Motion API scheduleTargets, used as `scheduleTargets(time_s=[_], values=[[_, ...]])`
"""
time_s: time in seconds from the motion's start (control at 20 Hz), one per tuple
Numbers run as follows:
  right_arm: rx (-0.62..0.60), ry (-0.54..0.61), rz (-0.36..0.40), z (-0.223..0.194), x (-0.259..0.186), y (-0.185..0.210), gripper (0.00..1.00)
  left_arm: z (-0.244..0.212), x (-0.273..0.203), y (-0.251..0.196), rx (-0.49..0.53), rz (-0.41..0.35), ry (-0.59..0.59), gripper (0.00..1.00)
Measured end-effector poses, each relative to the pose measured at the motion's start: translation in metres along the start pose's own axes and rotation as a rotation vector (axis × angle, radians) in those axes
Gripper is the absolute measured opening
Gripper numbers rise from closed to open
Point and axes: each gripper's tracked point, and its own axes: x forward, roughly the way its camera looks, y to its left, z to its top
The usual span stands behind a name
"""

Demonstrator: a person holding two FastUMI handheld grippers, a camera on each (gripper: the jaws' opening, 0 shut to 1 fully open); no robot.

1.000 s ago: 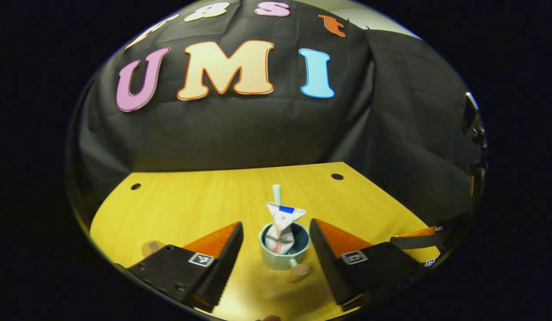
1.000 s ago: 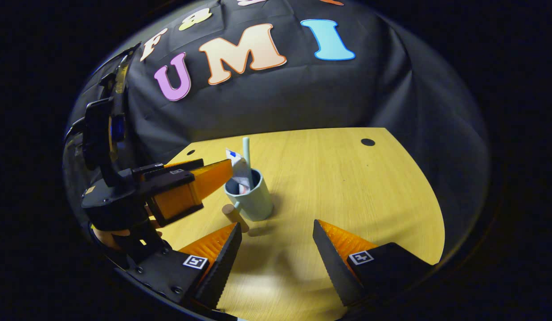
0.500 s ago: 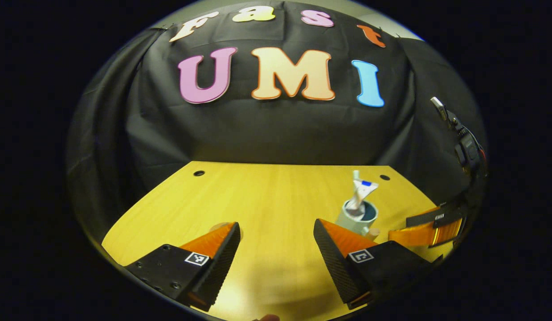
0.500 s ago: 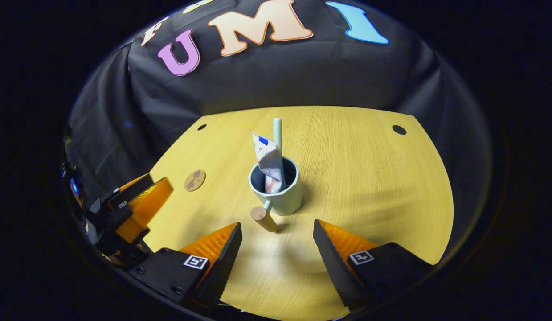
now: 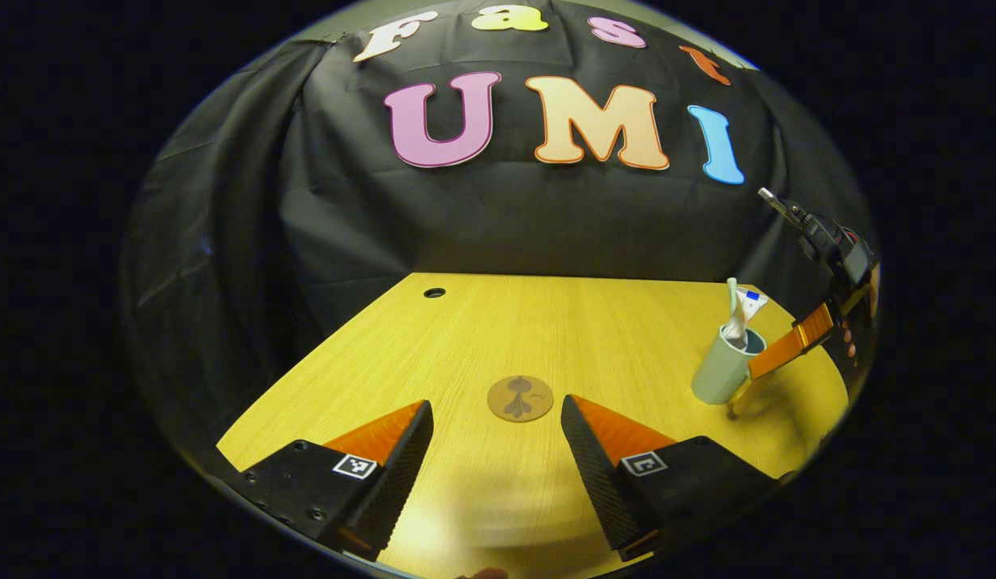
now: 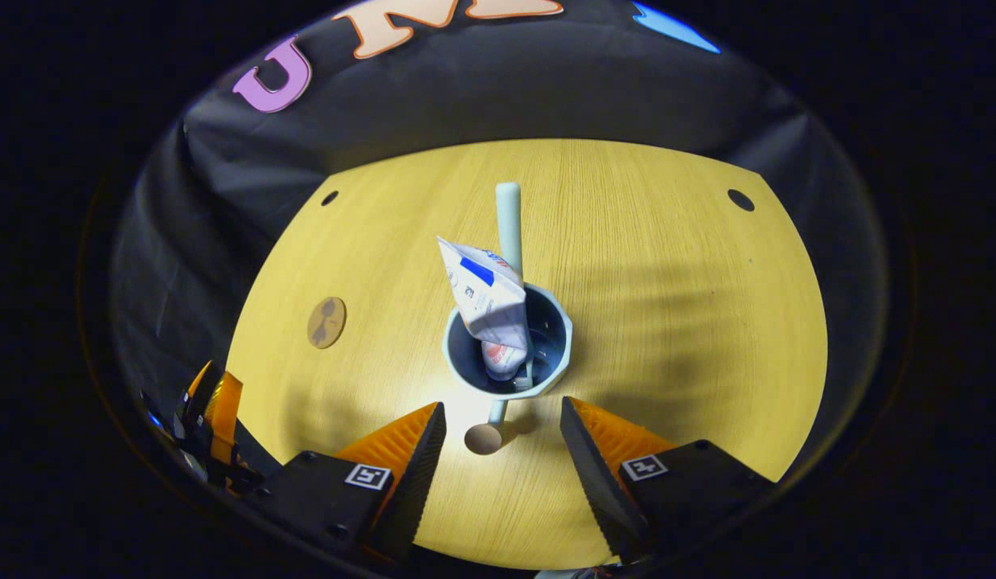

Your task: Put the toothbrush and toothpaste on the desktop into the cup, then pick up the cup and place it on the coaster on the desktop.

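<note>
A pale green cup (image 6: 510, 354) with a wooden-ended handle (image 6: 485, 437) stands on the yellow desktop (image 6: 666, 322). A white toothpaste tube (image 6: 485, 293) and a pale toothbrush (image 6: 509, 221) stick up out of it. My right gripper (image 6: 502, 438) hovers open just above the cup, with the handle between its fingers. In the left gripper view the cup (image 5: 721, 368) stands far right with the right gripper (image 5: 791, 344) beside it. A round brown coaster (image 5: 520, 398) lies just beyond my open left gripper (image 5: 493, 438). The coaster (image 6: 326, 322) lies left of the cup.
The black cloth wall rises behind the desk. Two cable holes (image 6: 740, 199) (image 6: 329, 198) sit near the desk's far corners. The left gripper (image 6: 212, 418) shows at the lower left of the right gripper view.
My left gripper has swung left away from the cup and now faces the coaster. My right gripper has moved in over the cup, bringing the handle between its fingers.
</note>
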Motion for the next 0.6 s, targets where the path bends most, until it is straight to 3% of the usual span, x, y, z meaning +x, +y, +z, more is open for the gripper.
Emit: scheduleTargets(time_s=[0.15, 0.3, 0.35, 0.5, 0.6], values=[[-0.041, 0.093, -0.034, -0.006, 0.014, -0.001, 0.79, 0.0, 0.002, 0.015, 0.013, 0.01, -0.011, 0.94], [-0.069, 0.176, -0.057, -0.012, 0.024, -0.004, 0.59, -0.003, 0.003, 0.026, 0.005, 0.02, -0.008, 0.94], [-0.069, 0.204, -0.061, -0.016, 0.029, -0.005, 0.66, -0.007, 0.004, 0.029, 0.003, 0.02, 0.006, 0.94], [-0.09, 0.259, -0.081, -0.022, 0.041, -0.008, 0.66, -0.008, 0.007, 0.035, -0.001, 0.023, 0.012, 0.94], [-0.074, 0.279, -0.083, -0.023, 0.045, -0.006, 0.55, -0.008, 0.008, 0.04, 0.005, 0.03, 0.01, 0.94]])
